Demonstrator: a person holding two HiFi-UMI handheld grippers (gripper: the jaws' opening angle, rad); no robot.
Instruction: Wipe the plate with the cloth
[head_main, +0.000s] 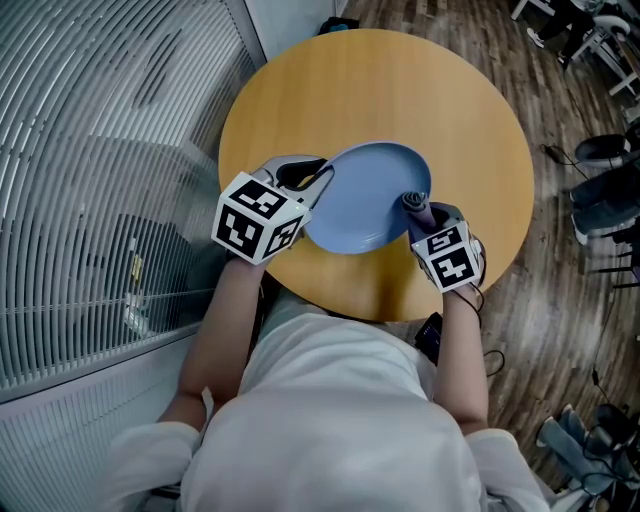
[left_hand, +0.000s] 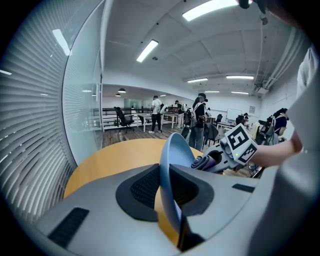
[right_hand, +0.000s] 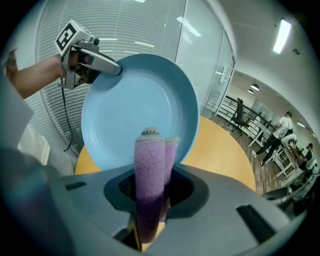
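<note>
A light blue plate (head_main: 365, 200) is held tilted above the round wooden table (head_main: 460, 120). My left gripper (head_main: 318, 178) is shut on the plate's left rim; in the left gripper view the plate (left_hand: 175, 165) stands edge-on between the jaws. My right gripper (head_main: 420, 212) is shut on a folded purple cloth (head_main: 415, 205), whose end lies at the plate's right side. From the right gripper view the cloth (right_hand: 150, 175) sticks up between the jaws, in front of the plate (right_hand: 140, 110), with my left gripper (right_hand: 117, 69) on the rim at upper left.
A glass wall with blinds (head_main: 90, 200) runs along the left. Office chairs (head_main: 605, 200) stand on the wood floor at the right. Behind the table, people and desks (left_hand: 200, 112) fill the room.
</note>
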